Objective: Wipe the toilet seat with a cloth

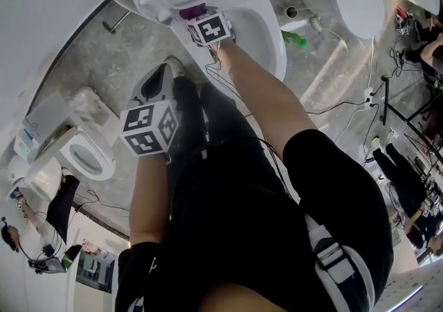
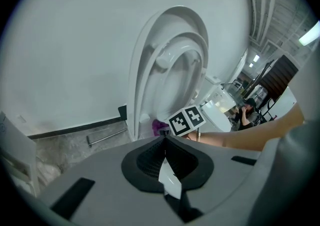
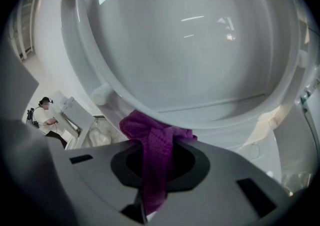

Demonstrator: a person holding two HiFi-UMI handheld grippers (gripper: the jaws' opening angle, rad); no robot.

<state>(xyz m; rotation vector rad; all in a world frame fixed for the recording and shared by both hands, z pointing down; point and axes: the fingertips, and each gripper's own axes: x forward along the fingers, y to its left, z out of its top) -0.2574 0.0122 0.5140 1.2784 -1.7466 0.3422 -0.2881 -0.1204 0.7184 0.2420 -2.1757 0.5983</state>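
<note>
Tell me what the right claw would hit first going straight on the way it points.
The raised seat, at its lower rim: the right claw, shut on the cloth, points there, and the cloth's end would meet it first. They look nearly touching; depth is unclear.

**Lighting and Picture Quality: Three Views**

Even, cool indoor light is recorded throughout, and no hard shadows are cast. In the left gripper view a ceiling strip light (image 2: 310, 33) is blown out at the right edge. Streaked lamp reflections are carried on the raised toilet lid (image 3: 200, 44) in the right gripper view (mild glare only). Both gripper views are ringed by a dark circular vignette and bent by strong fisheye distortion. Straight lines are bowed in the head view. The purple cloth (image 3: 155, 155) is resolved down to its weave, while distant figures are left soft.
</note>
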